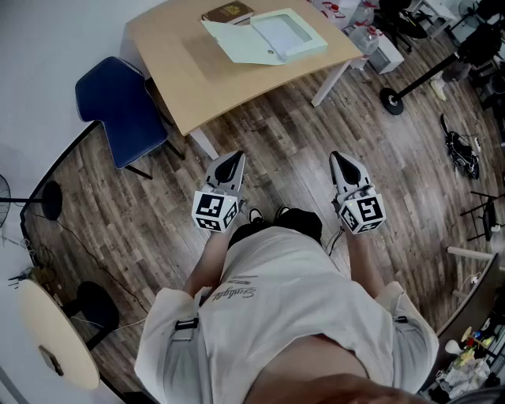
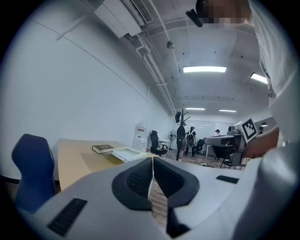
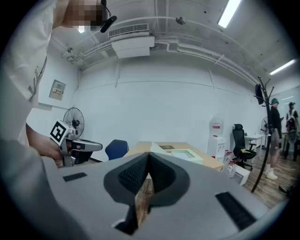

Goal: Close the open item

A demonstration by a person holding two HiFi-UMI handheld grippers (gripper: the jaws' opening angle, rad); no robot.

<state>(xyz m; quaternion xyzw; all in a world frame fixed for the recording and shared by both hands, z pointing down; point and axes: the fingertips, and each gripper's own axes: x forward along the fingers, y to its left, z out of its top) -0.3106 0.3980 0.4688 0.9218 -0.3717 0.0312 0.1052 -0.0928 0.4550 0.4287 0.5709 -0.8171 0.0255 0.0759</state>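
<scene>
Both clenched, empty: left claw point(image 1: 230, 167), right claw point(image 1: 344, 167), mid-frame. Well apart from open box point(image 1: 288, 33) on table point(image 1: 181, 71), upper centre; flat lid point(image 1: 237, 41) nearer left claw.

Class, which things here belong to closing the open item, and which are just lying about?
Belong: open pale-green flat box; light wooden table under it; left gripper and right gripper, both shut, empty.
Lying about: brown book; blue padded chair.

Open floor point(image 1: 276, 138) up to table point(image 1: 173, 63); blue chair point(image 1: 118, 106) at its left
</scene>
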